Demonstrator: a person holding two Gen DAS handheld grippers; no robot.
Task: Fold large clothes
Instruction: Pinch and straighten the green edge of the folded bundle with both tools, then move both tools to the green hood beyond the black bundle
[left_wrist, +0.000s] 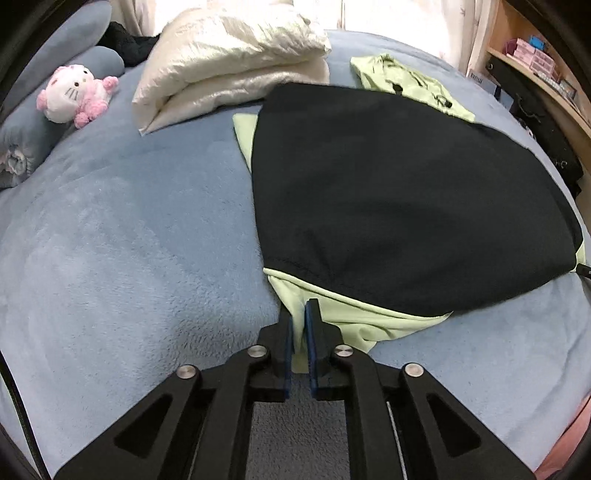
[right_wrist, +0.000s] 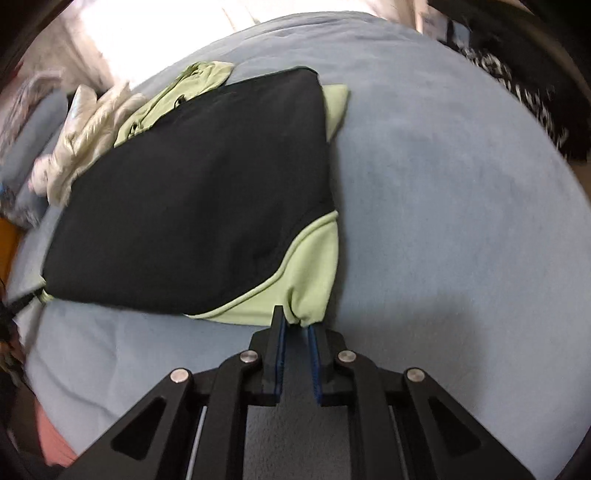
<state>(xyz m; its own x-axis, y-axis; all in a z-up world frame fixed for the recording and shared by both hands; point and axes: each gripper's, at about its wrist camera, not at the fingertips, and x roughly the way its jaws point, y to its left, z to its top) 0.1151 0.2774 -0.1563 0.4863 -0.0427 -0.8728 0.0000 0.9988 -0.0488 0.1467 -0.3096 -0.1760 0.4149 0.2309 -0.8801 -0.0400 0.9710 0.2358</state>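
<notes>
Blue bed: jacket, quilt, plush.

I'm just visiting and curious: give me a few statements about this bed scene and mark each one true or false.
1. The left gripper pinches green fabric of the black and green garment. True.
2. The right gripper hangs open above the bed. False: it is shut on the garment's green corner.
3. A pink and white plush toy lies on the blue blanket. True.
4. The garment is red. False: black and green.
</notes>
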